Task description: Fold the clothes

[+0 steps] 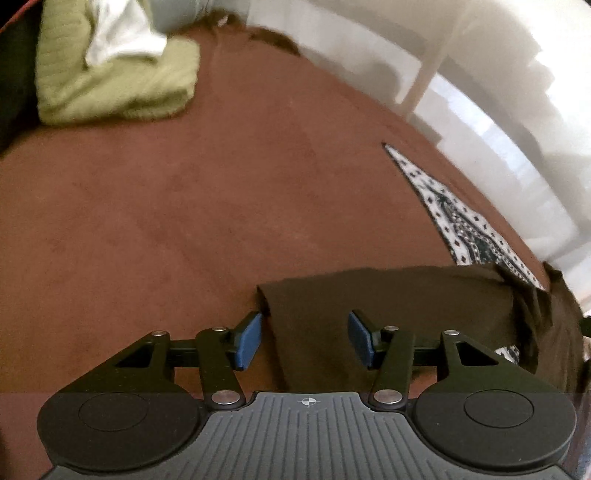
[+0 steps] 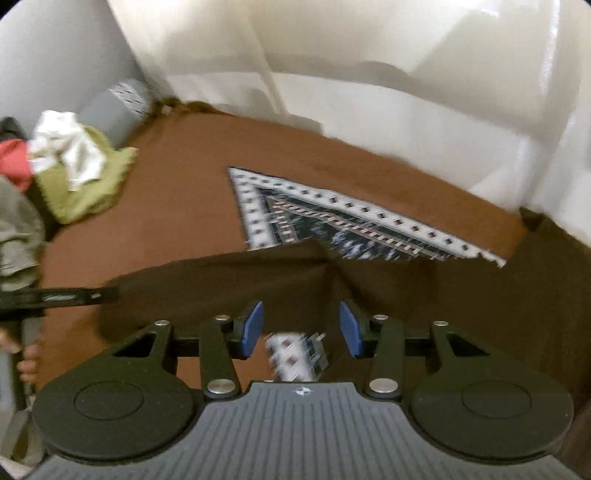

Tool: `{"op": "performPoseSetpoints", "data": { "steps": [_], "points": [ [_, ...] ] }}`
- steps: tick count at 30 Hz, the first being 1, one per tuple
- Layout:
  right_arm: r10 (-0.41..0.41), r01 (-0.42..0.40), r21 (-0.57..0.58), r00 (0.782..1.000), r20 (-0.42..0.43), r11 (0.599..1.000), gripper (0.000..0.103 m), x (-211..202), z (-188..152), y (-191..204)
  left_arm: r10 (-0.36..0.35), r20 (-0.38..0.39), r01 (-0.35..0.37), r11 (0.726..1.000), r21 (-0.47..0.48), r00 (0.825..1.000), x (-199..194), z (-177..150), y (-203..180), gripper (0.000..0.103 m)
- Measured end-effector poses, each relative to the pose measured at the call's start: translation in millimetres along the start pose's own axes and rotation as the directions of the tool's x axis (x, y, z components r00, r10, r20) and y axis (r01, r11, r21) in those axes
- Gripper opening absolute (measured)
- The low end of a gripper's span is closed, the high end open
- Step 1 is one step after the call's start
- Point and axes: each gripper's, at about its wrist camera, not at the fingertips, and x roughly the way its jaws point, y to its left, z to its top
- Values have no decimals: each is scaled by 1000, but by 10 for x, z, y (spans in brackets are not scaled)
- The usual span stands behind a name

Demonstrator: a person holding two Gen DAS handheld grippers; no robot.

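The dark brown garment [image 1: 388, 317] lay folded over a patterned cloth [image 2: 332, 221]; both tongs [image 1: 304, 339] [image 2: 301, 328] hovered spread, empty.

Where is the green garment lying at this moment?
The green garment lies at the far left of the brown surface in both wrist views, with a white cloth on top, well away from the dark brown garment.

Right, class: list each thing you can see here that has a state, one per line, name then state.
Left gripper: jaws open, nothing held.
Right gripper: jaws open, nothing held.
Brown garment: flat on the brown cover, partly over the patterned cloth.
Patterned cloth: spread flat, partly covered.
Green garment: folded.
White cloth: crumpled on the green garment.
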Motion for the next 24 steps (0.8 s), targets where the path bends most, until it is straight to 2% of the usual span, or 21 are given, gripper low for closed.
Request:
{"op": "performPoseSetpoints", "data": {
  "steps": [2,6,9,12,15,16,17,18,19,20,21,24],
  "points": [
    [-30,30,-16,999,-26,999,52,186,93,-21,-20,0,20,1000,0,1000,27,19,-9,73],
    [-67,63,-68,996,-61,996,54,532,275,25,-31,-12,31,999,16,999,71,43,-43,73],
    [-72,64,-95,994,-79,993,54,716,405,46,-61,-33,62,997,38,998,70,35,-62,71],
    [-83,65,-142,989,-123,988,54,880,492,88,-44,-31,47,996,75,999,83,19,-85,66],
    [-107,75,-187,979,-172,980,53,1029,519,122,10,-19,-7,993,117,1000,90,2,-128,47],
    [-112,75,-197,976,-185,977,52,1073,524,126,34,-13,-32,990,135,999,95,0,-146,22],
    [-111,70,-198,973,-202,978,48,1114,526,124,44,-8,-43,988,149,999,100,-1,-157,16],
    [-101,58,-191,969,-224,980,31,1151,533,112,41,-4,-40,988,152,999,97,3,-158,11],
    [-91,46,-184,966,-244,982,21,1184,541,99,34,-2,-34,988,150,999,89,11,-155,0],
    [-82,39,-175,965,-251,984,7,1185,553,86,14,-6,-13,990,138,1000,72,28,-146,0],
    [-74,31,-166,964,-257,986,2,1186,566,74,-15,-16,17,993,119,1000,48,50,-132,0],
    [-23,-6,-118,969,-245,993,1,1069,663,-9,-115,-15,116,990,76,993,-137,139,-157,0]
  ]
}}
